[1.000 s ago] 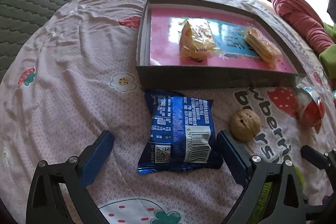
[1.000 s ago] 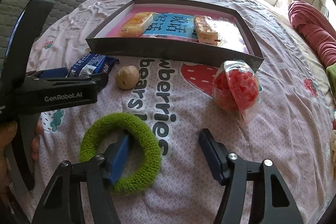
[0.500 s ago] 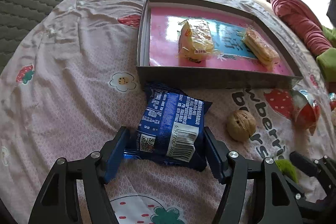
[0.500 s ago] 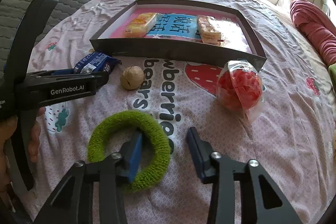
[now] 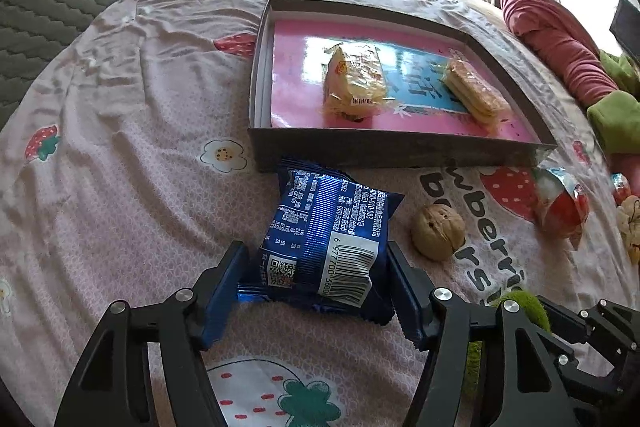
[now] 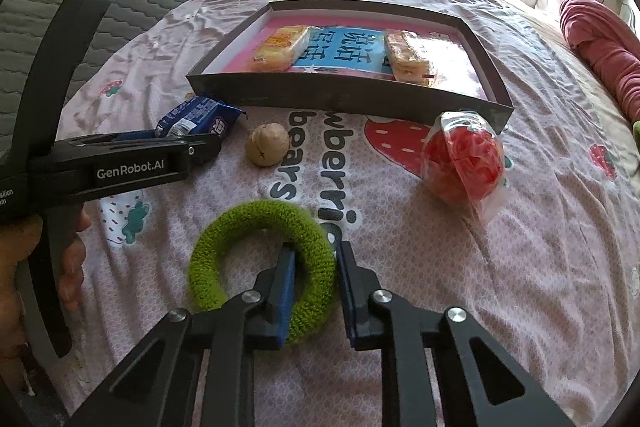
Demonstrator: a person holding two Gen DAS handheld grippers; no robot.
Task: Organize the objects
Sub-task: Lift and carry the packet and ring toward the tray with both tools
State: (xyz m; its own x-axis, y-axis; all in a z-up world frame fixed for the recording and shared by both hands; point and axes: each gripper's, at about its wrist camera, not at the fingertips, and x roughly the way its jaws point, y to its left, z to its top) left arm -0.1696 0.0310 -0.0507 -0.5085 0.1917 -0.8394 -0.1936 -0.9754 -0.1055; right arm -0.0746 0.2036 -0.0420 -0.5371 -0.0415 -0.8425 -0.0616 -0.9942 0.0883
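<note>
Your left tongs [image 5: 316, 279] have closed on the blue foil snack packet with the white barcode label [image 5: 326, 239]: the two blue pads press its near end from both sides, about half open because the packet is wide, and the packet lies on the pink strawberry-print bed sheet [image 5: 132, 155]. Your right tongs [image 6: 316, 283] are almost fully shut on the fuzzy green knitted ring [image 6: 262, 269]; one pad sits inside the ring and the other outside, so they pinch only its right-hand band, and the ring also lies on the sheet. The relation that matters for the coming move is this: the shallow grey cardboard tray with the pink bottom [image 5: 400, 149] lies straight ahead of both tongs, and its long near wall runs across your path. The packet's long axis points from the left tongs toward that wall, and its far end is just beside the wall, so I judge the left hand is the nearer one and needs only a lift over the rim and a short push forward. The ring is well apart from the tray, with a brown walnut [image 6: 267, 149] between them a little to the left. Two yellow wrapped biscuit packs [image 5: 354, 83] already rest inside the tray.
</note>
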